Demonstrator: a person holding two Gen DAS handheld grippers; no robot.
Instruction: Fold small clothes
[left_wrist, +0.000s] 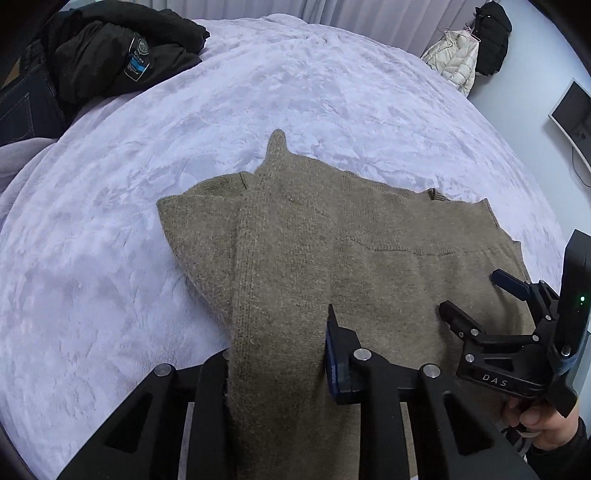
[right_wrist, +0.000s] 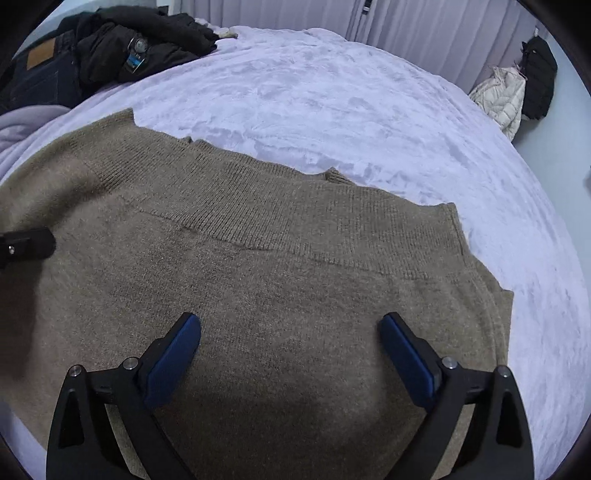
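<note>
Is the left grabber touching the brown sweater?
Touching. In the left wrist view, a strip of the brown sweater runs up between the fingers of the left gripper, and the blue pad presses against its edge.

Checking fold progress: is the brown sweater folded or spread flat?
Partly folded: the sweater lies spread, one strip lifted in the left gripper.
</note>
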